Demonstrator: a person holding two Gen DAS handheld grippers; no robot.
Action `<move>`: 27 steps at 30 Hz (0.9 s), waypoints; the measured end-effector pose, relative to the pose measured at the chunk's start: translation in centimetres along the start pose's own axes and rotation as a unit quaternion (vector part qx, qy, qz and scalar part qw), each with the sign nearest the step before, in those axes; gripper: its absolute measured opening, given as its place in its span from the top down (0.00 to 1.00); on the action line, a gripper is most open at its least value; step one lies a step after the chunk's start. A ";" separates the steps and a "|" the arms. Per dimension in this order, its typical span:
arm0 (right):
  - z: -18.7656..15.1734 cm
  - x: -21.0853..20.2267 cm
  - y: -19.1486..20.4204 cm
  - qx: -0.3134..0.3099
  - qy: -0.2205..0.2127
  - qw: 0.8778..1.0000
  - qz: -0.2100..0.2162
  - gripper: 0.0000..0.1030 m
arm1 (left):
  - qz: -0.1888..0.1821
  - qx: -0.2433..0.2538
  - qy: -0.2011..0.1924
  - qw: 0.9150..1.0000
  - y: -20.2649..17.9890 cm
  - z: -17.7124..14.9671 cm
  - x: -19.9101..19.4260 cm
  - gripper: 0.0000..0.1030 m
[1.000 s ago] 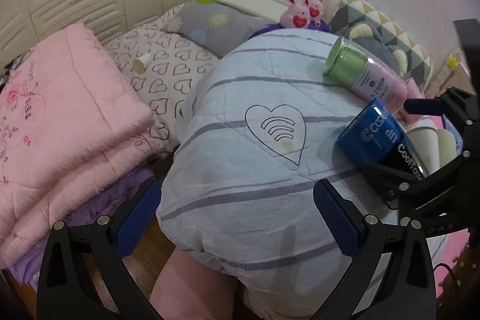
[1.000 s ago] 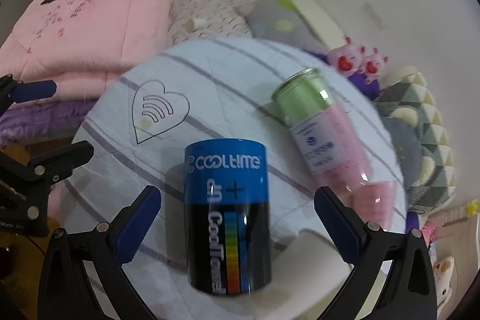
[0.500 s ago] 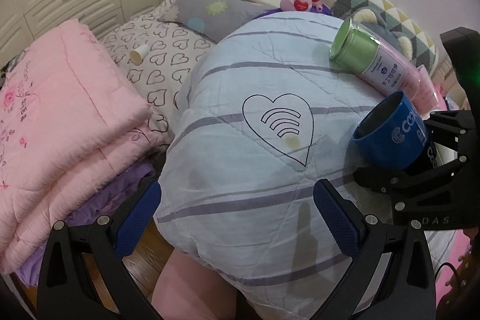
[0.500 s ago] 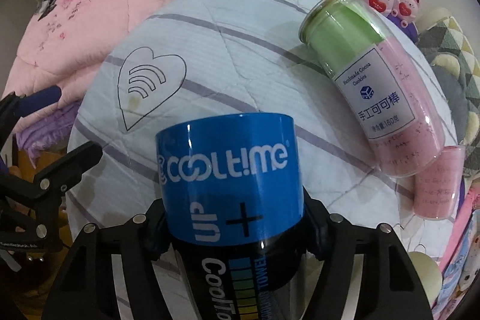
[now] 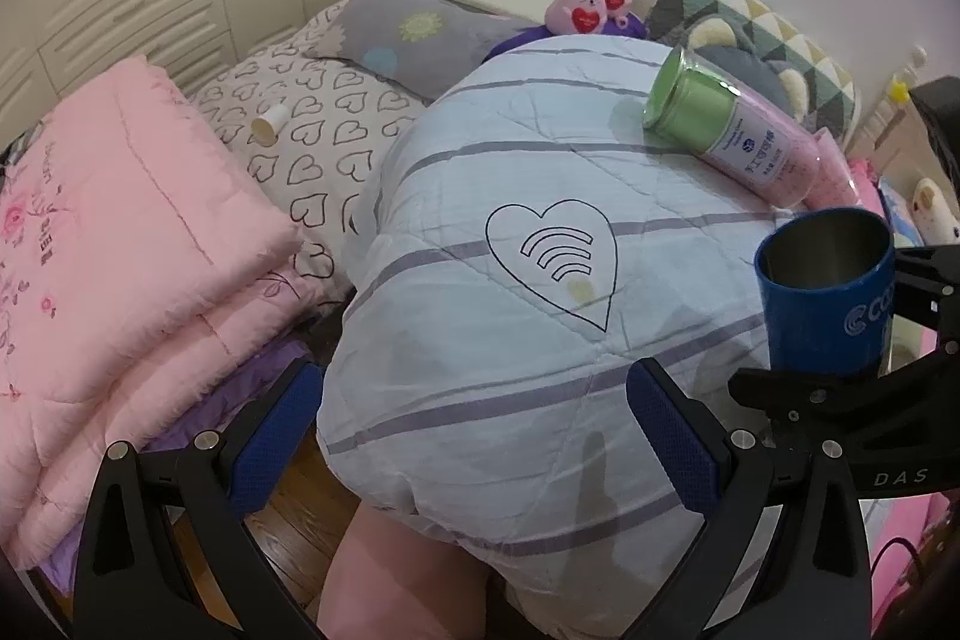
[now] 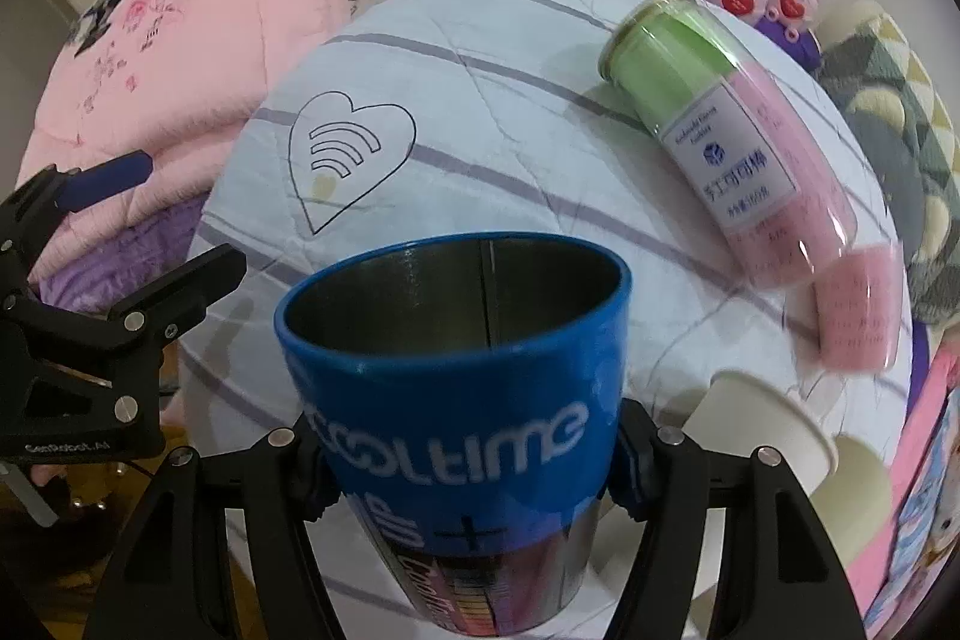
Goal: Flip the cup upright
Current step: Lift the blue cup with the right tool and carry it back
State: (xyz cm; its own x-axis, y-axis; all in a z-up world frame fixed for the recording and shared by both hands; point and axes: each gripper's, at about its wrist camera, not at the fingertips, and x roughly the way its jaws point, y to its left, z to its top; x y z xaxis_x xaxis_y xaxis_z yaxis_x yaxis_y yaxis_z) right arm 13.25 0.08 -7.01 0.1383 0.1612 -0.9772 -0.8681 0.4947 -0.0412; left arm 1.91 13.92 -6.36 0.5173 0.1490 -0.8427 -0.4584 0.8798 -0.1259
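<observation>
Blue cup [image 6: 474, 400] with the COOLTIME print sits clamped in our right gripper [image 6: 468, 466], jaws closed on its sides just below the blue band. Mouth faces up and away from the camera, steel interior visible. From the left wrist view the same cup [image 5: 825, 292] reads close to upright, held above the right edge of the striped quilt [image 5: 510, 280]; we can't tell whether its base touches anything.

Left gripper [image 5: 474, 424] hangs over the near edge of the quilt, jaws wide, nothing between them.

On the quilt: a clear cylinder jar [image 6: 726, 136] with green and pink contents lies on its side, well apart from the cup. A white paper cup [image 6: 774, 418] sits just right of the held cup. Folded pink blanket [image 5: 120, 280] lies to the left on the bed, two pink plush toys [image 5: 591, 1] at the far end.
</observation>
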 end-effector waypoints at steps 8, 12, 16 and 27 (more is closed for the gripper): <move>0.5 3.2 1.4 0.021 0.033 0.999 -0.033 0.31 | -0.008 0.009 0.005 1.000 0.3 -0.4 -0.1 0.01; 0.3 3.0 0.7 0.042 0.029 0.998 -0.032 0.22 | -0.006 0.004 0.003 1.000 0.7 -0.4 0.0 0.01; 0.4 2.9 1.0 0.049 0.029 0.998 -0.023 0.33 | -0.004 -0.001 0.007 1.000 1.0 -0.4 0.2 0.01; 1.0 1.0 0.7 0.091 0.046 0.995 0.009 0.33 | -0.005 0.033 -0.004 0.999 0.3 -0.2 -0.6 0.01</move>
State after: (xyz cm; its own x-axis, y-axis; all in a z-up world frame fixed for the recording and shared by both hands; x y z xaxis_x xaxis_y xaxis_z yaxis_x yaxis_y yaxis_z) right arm 13.25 1.43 -7.82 0.0722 0.0970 -0.9927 -0.7678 0.6406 0.0068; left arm 1.32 14.02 -6.02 0.5278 0.1444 -0.8370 -0.4045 0.9093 -0.0982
